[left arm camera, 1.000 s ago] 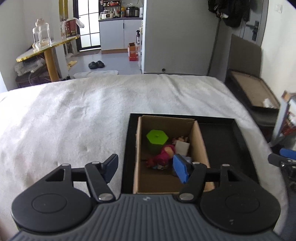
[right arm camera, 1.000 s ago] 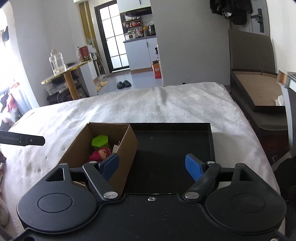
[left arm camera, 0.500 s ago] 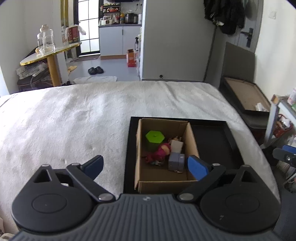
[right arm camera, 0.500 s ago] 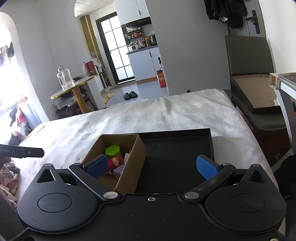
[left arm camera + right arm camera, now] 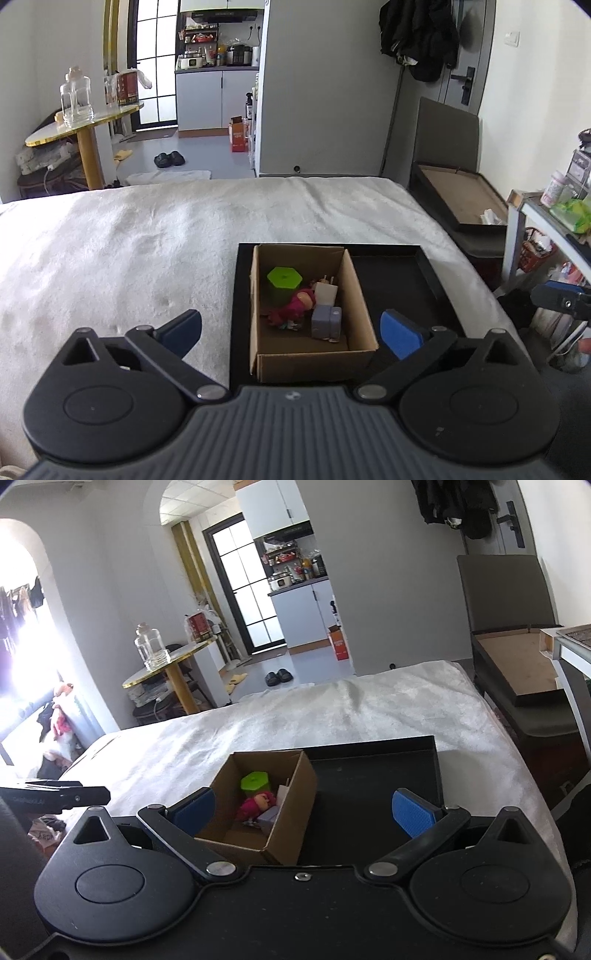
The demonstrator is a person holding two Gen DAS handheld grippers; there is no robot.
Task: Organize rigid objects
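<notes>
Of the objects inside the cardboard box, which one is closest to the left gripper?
The grey block: it sits at the near end of the box, ahead of the pink doll, white piece and green hexagon.

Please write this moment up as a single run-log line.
left gripper: open, empty | right gripper: open, empty | cardboard box: on black tray | green hexagonal block, pink doll, grey block: inside box

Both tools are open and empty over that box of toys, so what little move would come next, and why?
Probably the left tool dips into the box toward the grey block. It hangs open right above the box, and the block sits nearest, free on top. The right tool hangs open too, mostly over the black tray.
</notes>
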